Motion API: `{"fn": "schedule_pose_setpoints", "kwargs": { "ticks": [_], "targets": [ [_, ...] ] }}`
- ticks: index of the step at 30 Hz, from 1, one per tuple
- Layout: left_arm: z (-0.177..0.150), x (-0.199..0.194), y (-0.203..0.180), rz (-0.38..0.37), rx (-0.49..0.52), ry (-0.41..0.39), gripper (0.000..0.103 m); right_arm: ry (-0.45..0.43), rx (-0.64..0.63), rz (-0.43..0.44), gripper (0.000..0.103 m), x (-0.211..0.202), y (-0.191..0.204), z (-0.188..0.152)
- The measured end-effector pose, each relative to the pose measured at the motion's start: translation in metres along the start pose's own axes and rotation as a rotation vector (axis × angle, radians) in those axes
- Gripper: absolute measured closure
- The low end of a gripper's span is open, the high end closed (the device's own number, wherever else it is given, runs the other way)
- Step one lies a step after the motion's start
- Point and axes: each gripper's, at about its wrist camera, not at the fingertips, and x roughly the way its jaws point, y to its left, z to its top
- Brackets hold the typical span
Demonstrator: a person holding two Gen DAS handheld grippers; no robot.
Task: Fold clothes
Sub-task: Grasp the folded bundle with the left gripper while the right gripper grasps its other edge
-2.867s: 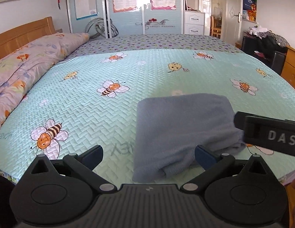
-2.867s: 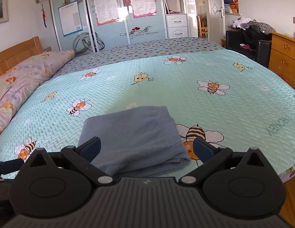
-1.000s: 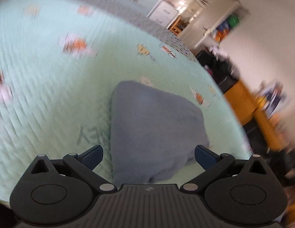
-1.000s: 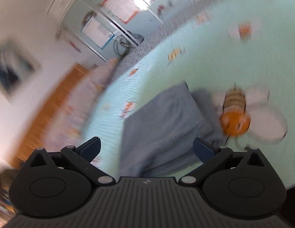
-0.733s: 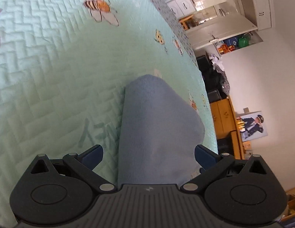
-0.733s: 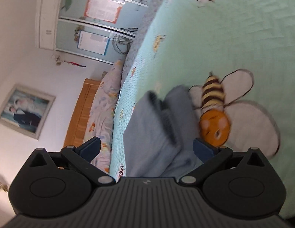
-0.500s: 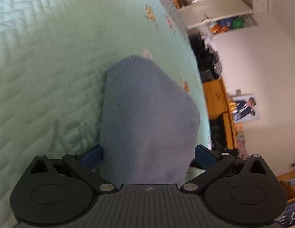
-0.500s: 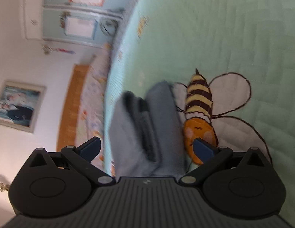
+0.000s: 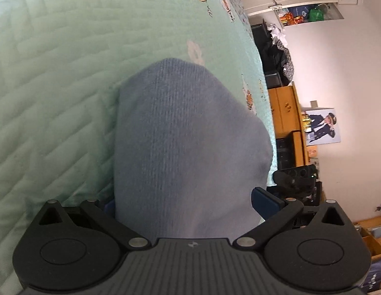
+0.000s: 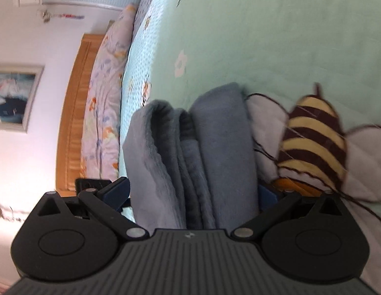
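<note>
A folded grey-blue garment (image 9: 185,142) lies on the mint bee-print bedspread (image 9: 55,61). My left gripper (image 9: 185,201) is rolled on its side, open, with the folded stack between its blue fingers; one finger (image 9: 266,201) shows beside the cloth, the other is mostly hidden under it. My right gripper (image 10: 194,194) is also rolled sideways and open, straddling the garment's layered edge (image 10: 190,152), one finger (image 10: 116,189) on the outer side, the other pressed to the bedspread by a large bee print (image 10: 313,135).
A wooden dresser (image 9: 286,113) and dark chair with clothes (image 9: 276,54) stand past the bed's right edge. A wooden headboard (image 10: 72,113) and floral quilt (image 10: 104,86) lie along the bed's far side. The other gripper (image 9: 296,174) shows beyond the garment.
Both grippers have rolled sideways and pushed forward onto the garment, so the folded stack now sits between each pair of open fingers. The garment's edge has lifted slightly at the right.
</note>
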Motion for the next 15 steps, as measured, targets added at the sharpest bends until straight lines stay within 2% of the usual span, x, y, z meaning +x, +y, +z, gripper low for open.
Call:
{"fn": "schedule_pose_setpoints", "kwargs": {
  "ticks": [4,7,8,9,11,13,15],
  "targets": [
    [-0.006,0.007,-0.008,0.02,0.013,-0.024,0.002,0.015,-0.04,-0.014,0.0,0.005,0.011,0.001],
    [-0.013,0.004,-0.012,0.039,0.014,-0.049,0.01,0.0,-0.114,-0.055,0.005,0.007,0.023,-0.004],
    [-0.015,0.0,-0.012,0.039,0.007,-0.056,0.016,-0.009,-0.146,-0.084,0.015,0.007,0.027,-0.007],
    [-0.016,-0.003,-0.01,0.039,-0.002,-0.06,0.02,-0.022,-0.166,-0.122,0.032,0.005,0.029,-0.01],
    [-0.016,-0.009,-0.002,0.048,-0.028,-0.067,0.043,-0.045,-0.16,-0.153,0.043,0.0,0.026,-0.012],
    [-0.016,-0.015,0.005,0.055,-0.054,-0.07,0.053,-0.059,-0.147,-0.148,0.047,0.001,0.026,-0.012],
    [-0.016,-0.018,0.005,0.067,-0.039,-0.078,0.057,-0.073,-0.142,-0.152,0.053,0.003,0.028,-0.015]
  ]
}}
